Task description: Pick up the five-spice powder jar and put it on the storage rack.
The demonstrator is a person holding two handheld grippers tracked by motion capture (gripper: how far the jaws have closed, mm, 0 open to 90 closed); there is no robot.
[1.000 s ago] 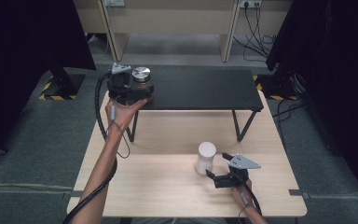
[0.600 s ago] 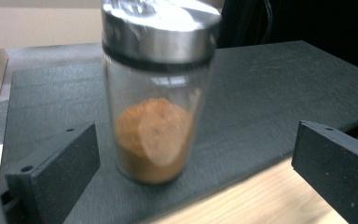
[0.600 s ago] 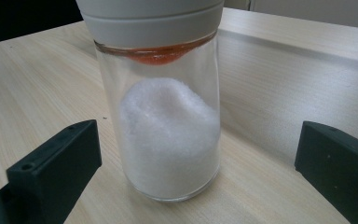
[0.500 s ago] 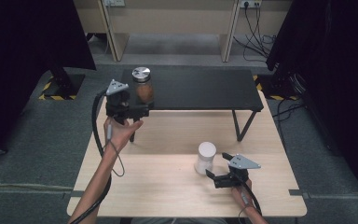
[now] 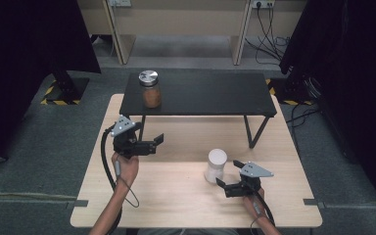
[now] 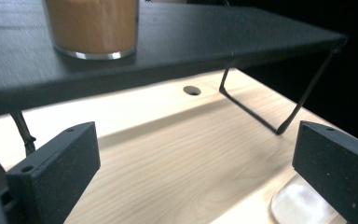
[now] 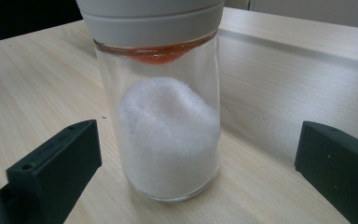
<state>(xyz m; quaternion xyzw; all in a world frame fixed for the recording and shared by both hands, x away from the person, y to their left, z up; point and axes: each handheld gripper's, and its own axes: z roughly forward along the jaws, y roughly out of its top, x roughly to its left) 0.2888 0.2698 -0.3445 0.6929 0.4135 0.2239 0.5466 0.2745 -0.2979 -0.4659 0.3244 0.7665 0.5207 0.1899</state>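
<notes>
While the right gripper rests low on the pale wooden desk with its fingers spread wide and grasping nothing, the white-lidded jar stands upright just ahead of it, near the desk's middle. Seen from the right gripper view, this jar sits between the two black fingers but a little beyond their tips, touching neither; it is clear glass, partly filled with white grains, with a reddish ring under its grey-white lid.

Further left, the left gripper is held above the desk, its fingers likewise released and empty, pointing toward the desk's right side. A second jar with a metal lid, holding something brown, stands on the left end of the black shelf that spans the desk's far half, well apart from both grippers. From the left gripper view, the base of that brown jar shows on top of the shelf, above and beyond the open fingers.
</notes>
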